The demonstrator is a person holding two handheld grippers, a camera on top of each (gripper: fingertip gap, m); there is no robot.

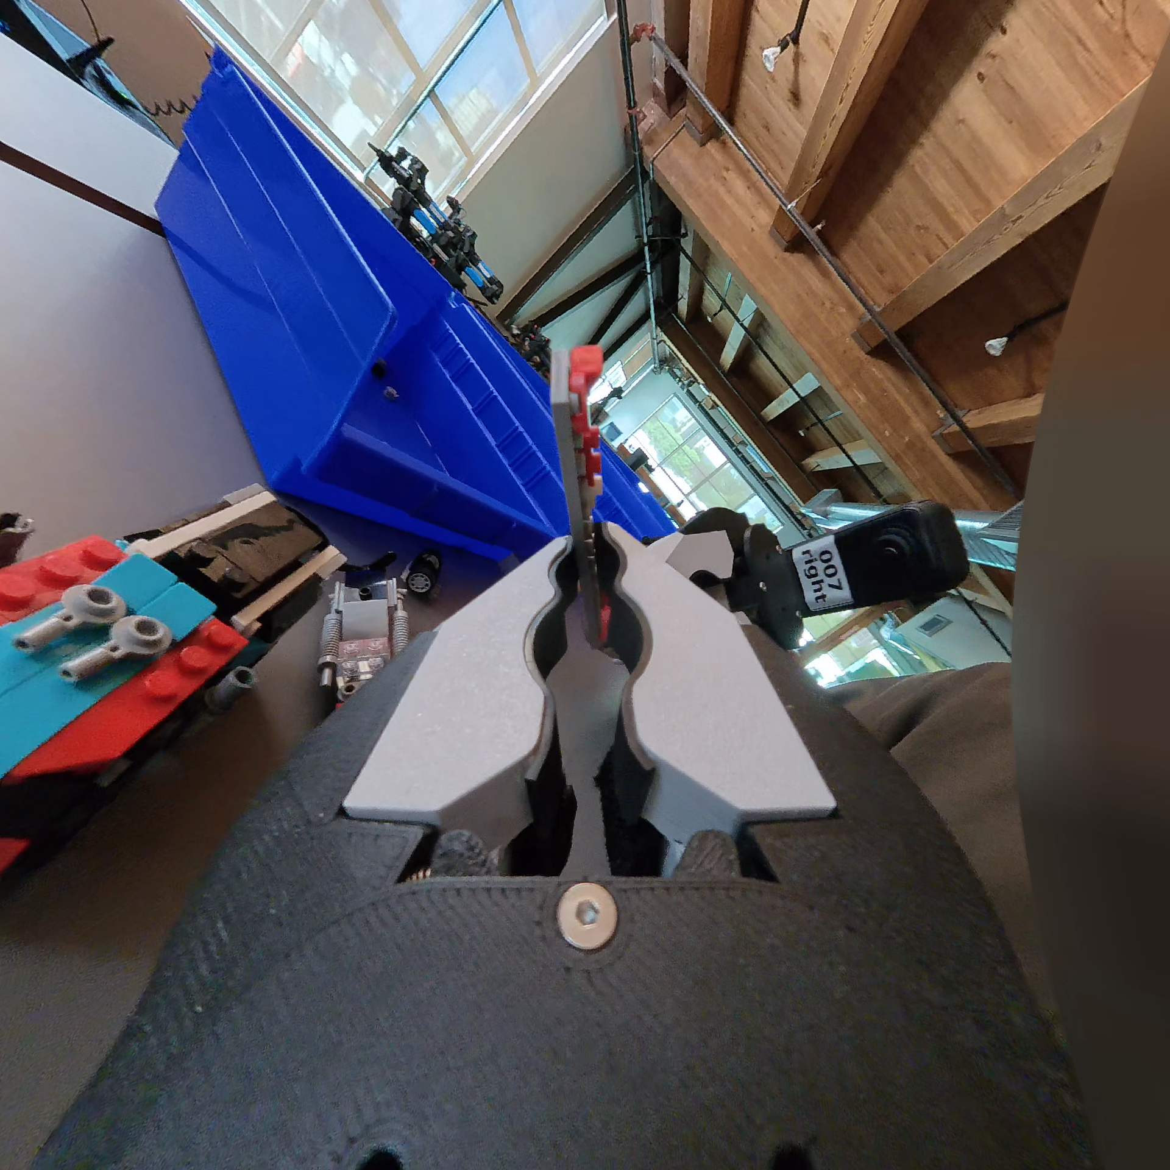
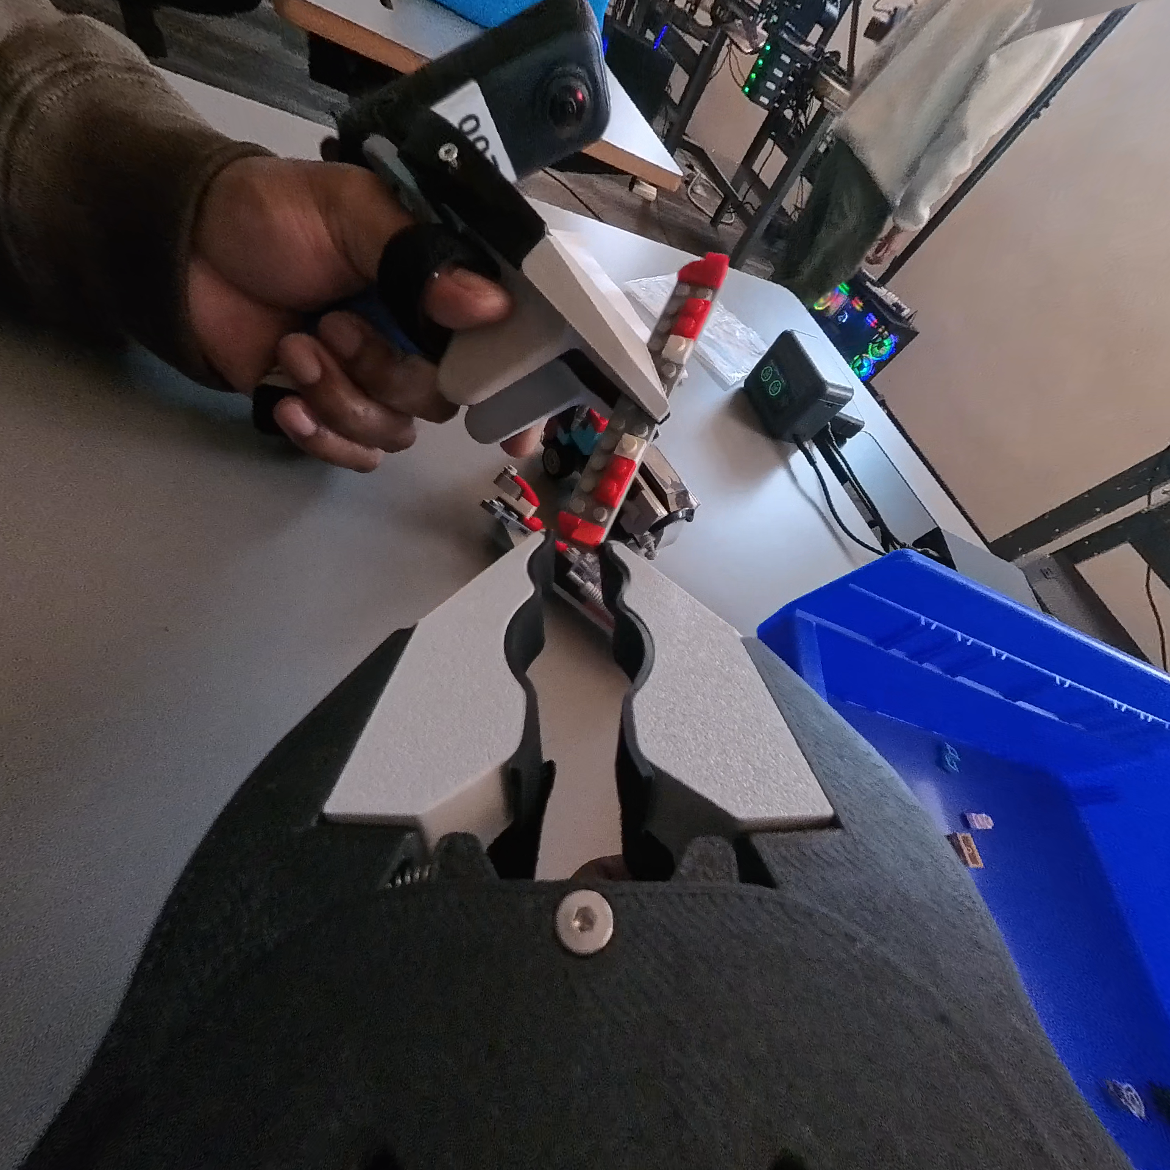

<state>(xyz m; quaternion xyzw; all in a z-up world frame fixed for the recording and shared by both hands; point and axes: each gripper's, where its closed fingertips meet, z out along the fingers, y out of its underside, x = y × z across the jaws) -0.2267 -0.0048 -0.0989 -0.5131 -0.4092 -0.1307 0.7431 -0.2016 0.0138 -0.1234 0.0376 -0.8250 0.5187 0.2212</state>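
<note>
My left gripper (image 1: 585, 547) is shut on a long grey brick plate (image 1: 573, 481) studded with red and tan bricks, seen edge-on and sticking out past the fingertips. In the right wrist view a hand holds that gripper (image 2: 636, 402) above the table, clamped across the middle of the plate (image 2: 611, 471), which slants down to the left. My right gripper (image 2: 573, 554) is open. Its fingertips sit just below the plate's lower red end, without touching it, and nothing is between the pads. One of its grey fingers (image 1: 693, 554) shows beside my left fingers.
Blue bins (image 1: 316, 316) (image 2: 1013, 728) stand close by. On the grey table (image 2: 190, 570) lie a red and teal brick build (image 1: 95, 684) with two grey rod ends (image 1: 95, 608), a spring assembly (image 1: 361, 633), a small car model (image 2: 566, 443), a grey-brown model (image 2: 665, 500) and a black box (image 2: 791, 392). The grippers' ends are close to 4 cm from one another.
</note>
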